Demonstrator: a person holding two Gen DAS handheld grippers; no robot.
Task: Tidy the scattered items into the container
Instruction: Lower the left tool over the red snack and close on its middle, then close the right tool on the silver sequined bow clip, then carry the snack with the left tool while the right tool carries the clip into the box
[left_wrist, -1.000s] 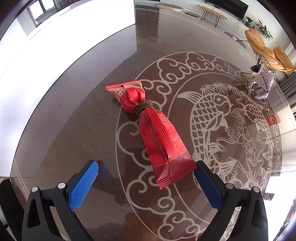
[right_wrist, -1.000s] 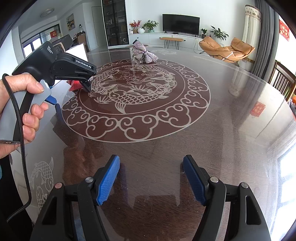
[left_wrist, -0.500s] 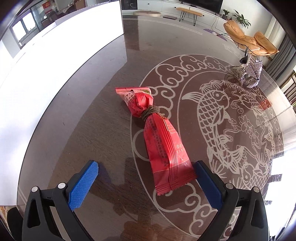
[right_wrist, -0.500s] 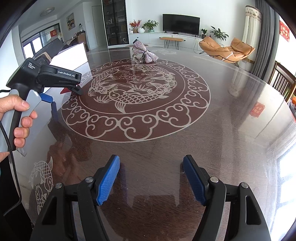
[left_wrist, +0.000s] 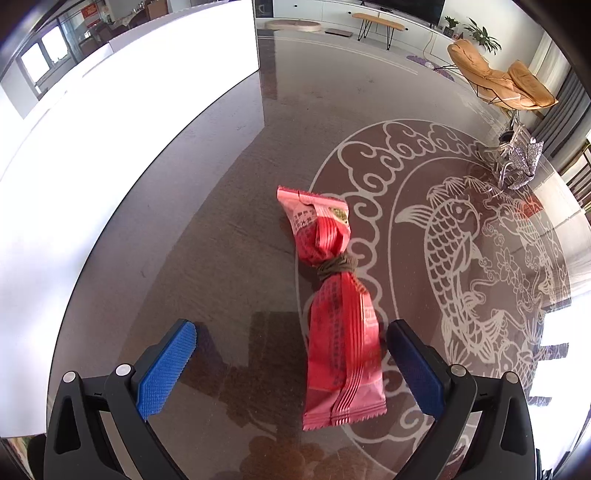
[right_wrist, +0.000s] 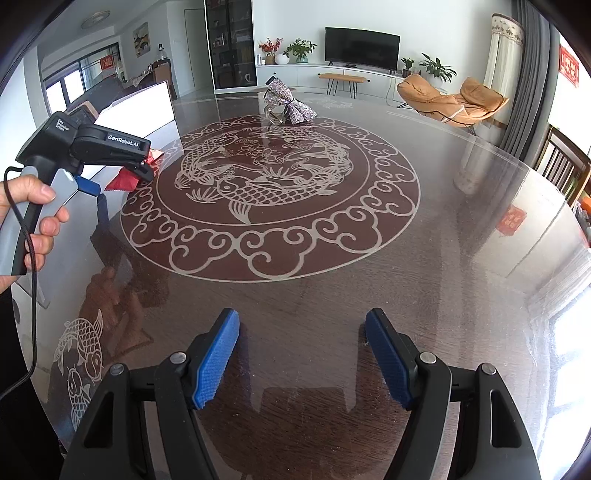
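Observation:
A red snack packet (left_wrist: 334, 306), tied round its middle with a brown band, lies on the dark glass table (left_wrist: 221, 240). My left gripper (left_wrist: 291, 354) is open, low over the table, and the packet's near end lies between its blue pads, close to the right pad (left_wrist: 413, 365). In the right wrist view the left gripper (right_wrist: 114, 173) shows at the left with the red packet (right_wrist: 123, 181) under it. My right gripper (right_wrist: 303, 354) is open and empty above the table's near part. A white container (left_wrist: 110, 129) stands at the left.
A glittery silver bow ornament (right_wrist: 288, 105) stands at the far side of the table's carved fish medallion (right_wrist: 269, 192). The white container's wall (right_wrist: 136, 107) runs along the table's left side. Chairs (right_wrist: 565, 166) stand beyond the right edge.
My left gripper has moved forward and to the right, so the packet's near end now lies between its pads. The right gripper has not moved.

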